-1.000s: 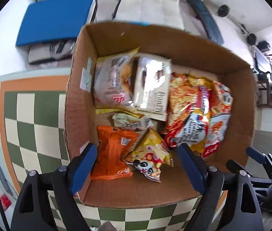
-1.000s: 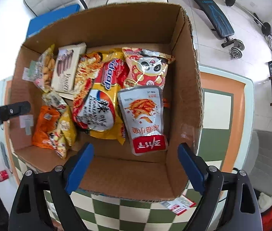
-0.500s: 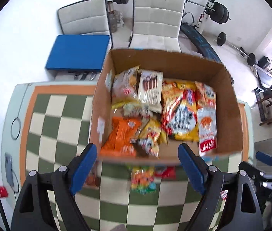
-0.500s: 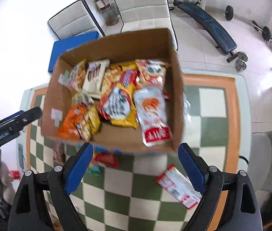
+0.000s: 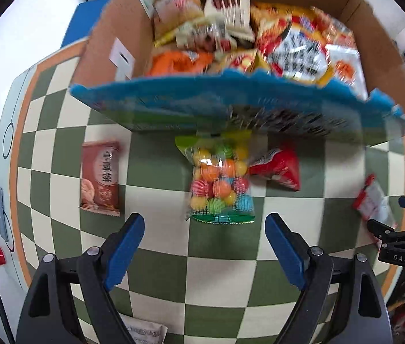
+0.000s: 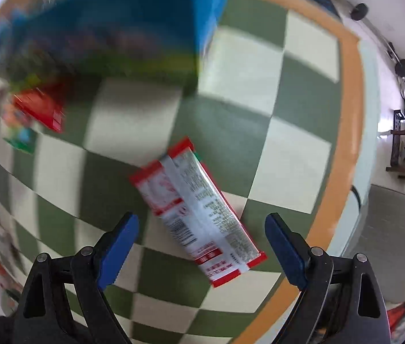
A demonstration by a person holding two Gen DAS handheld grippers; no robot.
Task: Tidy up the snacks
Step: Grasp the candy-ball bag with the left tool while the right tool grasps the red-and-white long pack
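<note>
Now the left tool [image 5: 204, 246] hangs released, its blue pads wide apart and empty, above the green-and-cream chequered counter [image 5: 156, 258]. At its 12 o'clock, just beyond the pads, lies a clear bag of coloured candy balls [image 5: 219, 186], with a red packet [image 5: 279, 169] at 1 o'clock and a brown pouch [image 5: 99, 179] at 10 o'clock. Farther out stands the blue-fronted cardboard box of snacks [image 5: 231, 106]. The right tool [image 6: 202, 246] is equally released, a red-and-white sachet [image 6: 199, 209] lying on the counter between its pads.
</note>
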